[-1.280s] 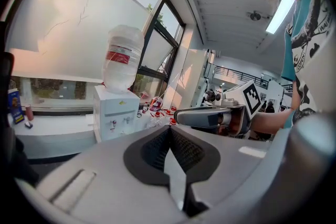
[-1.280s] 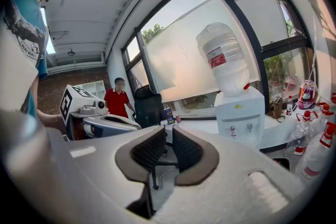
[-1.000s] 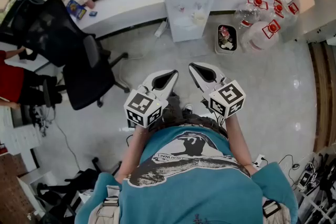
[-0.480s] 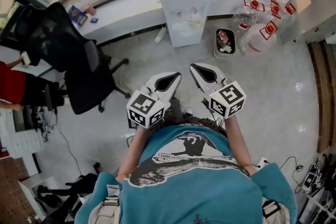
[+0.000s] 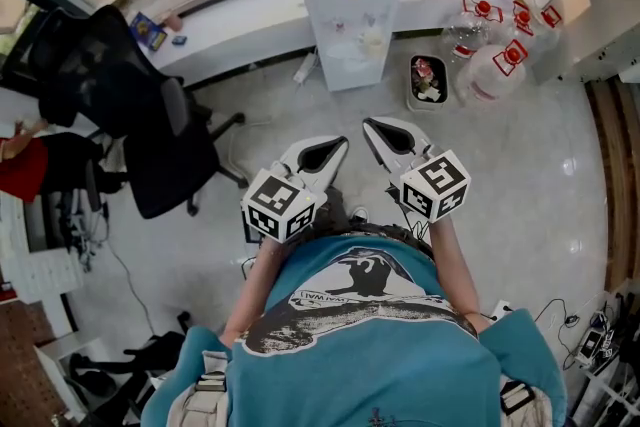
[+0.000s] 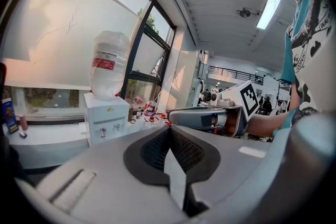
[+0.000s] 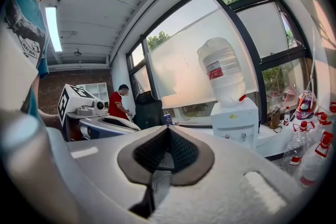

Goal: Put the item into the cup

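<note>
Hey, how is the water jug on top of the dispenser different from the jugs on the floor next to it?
The jug on the dispenser is turned neck-down into the white dispenser, while the floor jugs stand neck-up with red caps. The jug on the dispenser is a single one raised off the ground; the floor jugs are a group of several, set on the tiles to the dispenser's right. Both are clear plastic with red on them.
</note>
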`<action>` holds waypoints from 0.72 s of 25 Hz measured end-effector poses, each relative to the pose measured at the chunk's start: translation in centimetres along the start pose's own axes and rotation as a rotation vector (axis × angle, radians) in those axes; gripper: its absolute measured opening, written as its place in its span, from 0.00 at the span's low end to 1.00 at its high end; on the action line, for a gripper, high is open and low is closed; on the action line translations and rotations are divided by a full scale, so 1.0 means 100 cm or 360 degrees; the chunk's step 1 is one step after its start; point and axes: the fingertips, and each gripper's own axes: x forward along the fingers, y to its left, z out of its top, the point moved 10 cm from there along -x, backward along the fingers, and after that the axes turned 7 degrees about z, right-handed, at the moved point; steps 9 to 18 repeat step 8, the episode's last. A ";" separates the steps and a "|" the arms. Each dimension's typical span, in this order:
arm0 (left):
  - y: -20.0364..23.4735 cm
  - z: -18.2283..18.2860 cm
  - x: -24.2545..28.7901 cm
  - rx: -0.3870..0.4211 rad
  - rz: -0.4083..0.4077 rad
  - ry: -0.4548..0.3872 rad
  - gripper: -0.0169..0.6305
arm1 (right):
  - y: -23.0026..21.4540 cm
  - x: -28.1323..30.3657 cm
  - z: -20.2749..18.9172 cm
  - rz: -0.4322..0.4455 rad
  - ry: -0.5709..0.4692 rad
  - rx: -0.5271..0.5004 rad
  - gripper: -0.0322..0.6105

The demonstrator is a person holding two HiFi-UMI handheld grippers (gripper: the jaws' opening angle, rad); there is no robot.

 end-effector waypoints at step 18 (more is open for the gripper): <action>-0.004 0.000 0.002 0.0009 -0.0016 0.0002 0.04 | 0.000 -0.004 -0.001 -0.0004 0.0003 -0.0007 0.05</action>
